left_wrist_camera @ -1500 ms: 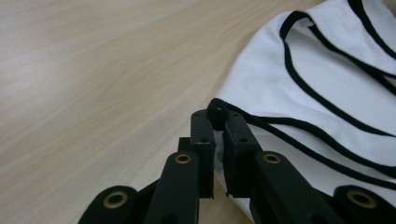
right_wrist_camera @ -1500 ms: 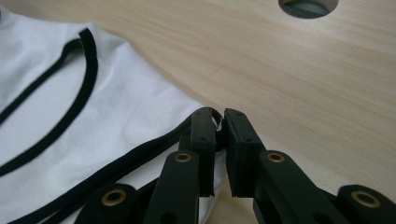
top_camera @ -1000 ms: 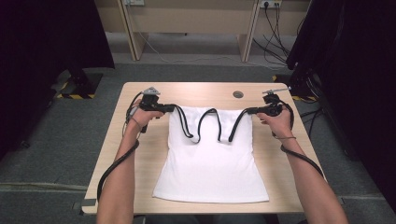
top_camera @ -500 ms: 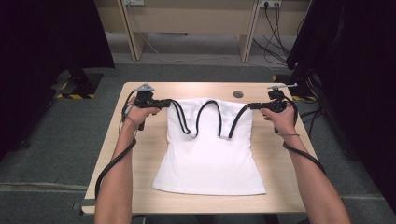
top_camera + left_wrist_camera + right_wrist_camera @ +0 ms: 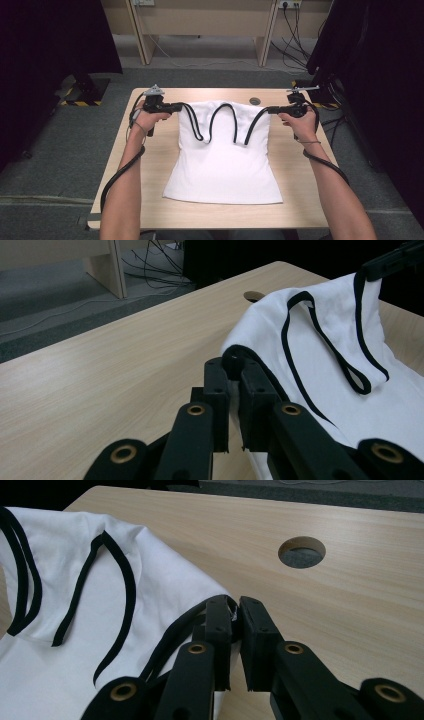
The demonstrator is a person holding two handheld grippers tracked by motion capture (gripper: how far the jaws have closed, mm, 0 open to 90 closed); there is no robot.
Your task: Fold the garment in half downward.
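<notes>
Your left gripper point(image 5: 176, 106) and right gripper point(image 5: 270, 109) each pinch a top corner of the white sleeveless top with black trimmed straps point(image 5: 223, 150); in both gripper views the jaws are clamped on the black edging. Against the earlier frames, you've carried both corners toward the far edge of the light wooden table point(image 5: 150, 165), and the hem has slid up from the near edge with them. The body lies flat at the table's middle, straps drooping in loops between your hands. The round cable hole point(image 5: 255, 101) sits just beyond the collar. Judgement: you're spreading and positioning the garment; the corners look ready to be laid down.
</notes>
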